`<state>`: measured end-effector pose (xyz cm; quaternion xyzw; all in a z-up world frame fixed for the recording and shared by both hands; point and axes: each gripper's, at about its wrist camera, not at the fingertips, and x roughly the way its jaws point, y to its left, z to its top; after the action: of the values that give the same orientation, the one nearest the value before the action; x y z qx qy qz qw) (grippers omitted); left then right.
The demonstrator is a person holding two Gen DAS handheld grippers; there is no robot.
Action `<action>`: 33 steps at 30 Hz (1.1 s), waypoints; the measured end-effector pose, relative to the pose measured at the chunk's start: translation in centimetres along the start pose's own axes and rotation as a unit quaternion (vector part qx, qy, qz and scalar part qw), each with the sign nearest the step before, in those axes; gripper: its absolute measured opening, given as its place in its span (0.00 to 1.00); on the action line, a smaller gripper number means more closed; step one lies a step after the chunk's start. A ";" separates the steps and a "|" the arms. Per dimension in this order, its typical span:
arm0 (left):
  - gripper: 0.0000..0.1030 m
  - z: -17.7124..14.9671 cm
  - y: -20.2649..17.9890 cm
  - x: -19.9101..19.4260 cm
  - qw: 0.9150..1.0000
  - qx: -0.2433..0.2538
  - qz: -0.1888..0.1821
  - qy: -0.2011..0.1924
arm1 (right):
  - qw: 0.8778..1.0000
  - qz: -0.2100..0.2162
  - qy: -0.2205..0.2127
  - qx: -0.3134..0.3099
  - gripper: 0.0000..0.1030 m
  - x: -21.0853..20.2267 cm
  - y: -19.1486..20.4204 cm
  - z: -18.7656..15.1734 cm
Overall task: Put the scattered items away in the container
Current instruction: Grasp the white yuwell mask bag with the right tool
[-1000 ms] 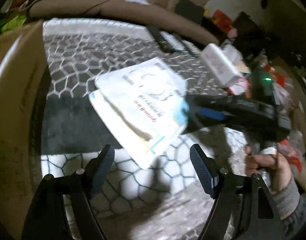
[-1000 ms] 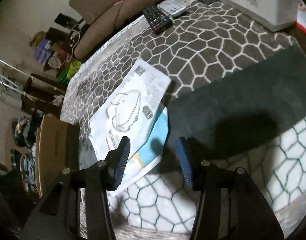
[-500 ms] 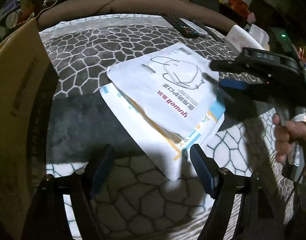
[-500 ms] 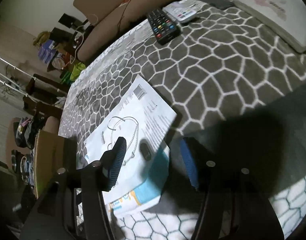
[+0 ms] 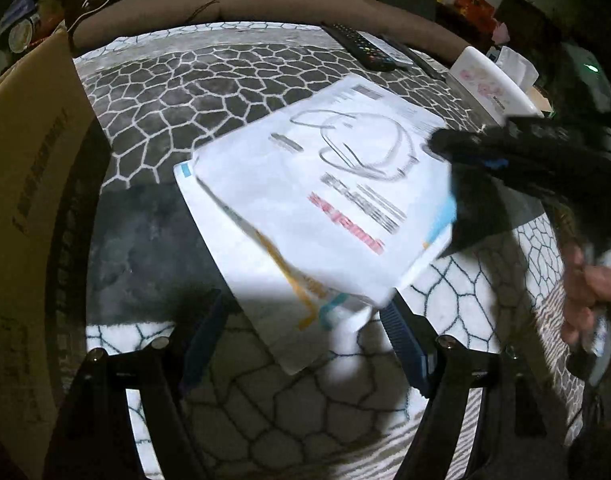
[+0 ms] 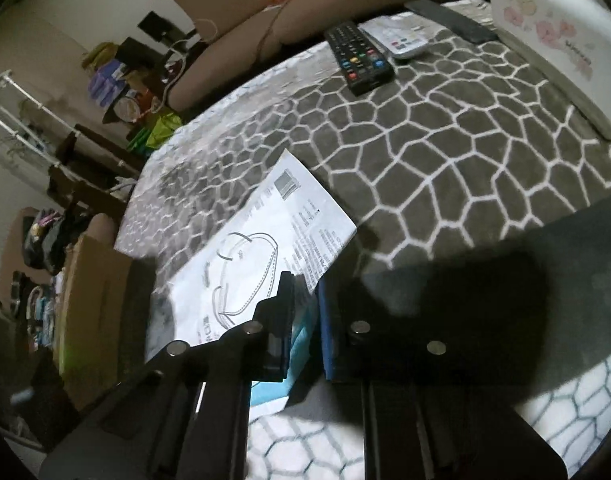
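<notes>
Two flat white mask packets [image 5: 325, 208] lie stacked on the patterned table mat, the lower one with blue and yellow trim. My right gripper [image 6: 307, 320] is shut on their right edge, with the white top packet [image 6: 257, 256] and the blue-edged lower one between its pads. In the left wrist view the right gripper [image 5: 485, 156] comes in from the right. My left gripper [image 5: 301, 344] is open and empty, just in front of the packets' near corner. A cardboard box [image 5: 29, 184] stands at the left, also showing in the right wrist view [image 6: 93, 304].
A black remote [image 6: 357, 56] and a white remote [image 6: 397, 36] lie at the far side of the mat [image 6: 425, 160]. A white flowered tissue box [image 6: 553, 36] stands at the right. A brown sofa [image 5: 245, 0] runs behind the table.
My right gripper has moved in on the packets' edge and closed on them. The packets now look tilted and blurred in the left wrist view. The left gripper stays open.
</notes>
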<state>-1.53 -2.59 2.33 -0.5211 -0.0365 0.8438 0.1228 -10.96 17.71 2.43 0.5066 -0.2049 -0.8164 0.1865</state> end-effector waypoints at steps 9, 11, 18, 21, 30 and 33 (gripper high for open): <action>0.76 0.1 0.0 -0.4 1.000 -0.004 -0.019 0.005 | 0.999 0.011 0.035 -0.001 0.11 -4.2 0.4 -4.5; 0.76 0.0 0.0 -0.4 1.000 -0.004 -0.021 0.012 | 0.999 0.012 0.049 0.000 0.11 -4.8 0.2 -6.1; 0.76 -0.6 0.1 -0.2 0.997 -0.022 -0.064 0.032 | 0.997 0.018 0.075 -0.002 0.12 -5.7 -0.1 -10.7; 0.76 -0.6 -0.3 -0.1 0.992 -0.042 -0.112 0.033 | 0.996 0.030 0.079 0.001 0.12 -5.3 0.1 -11.4; 0.76 -0.5 0.7 0.3 0.978 -0.104 -0.175 0.035 | 0.997 0.016 0.070 -0.035 0.19 -5.0 1.8 -11.2; 0.76 -0.7 1.6 0.3 0.972 -0.126 -0.192 0.037 | 0.999 0.028 0.039 0.012 0.35 -6.0 -0.3 -9.8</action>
<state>-1.34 -4.12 1.47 -0.5464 -0.2378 0.7731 0.2173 0.35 19.60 2.85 0.5342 -0.2210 -0.7882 0.2110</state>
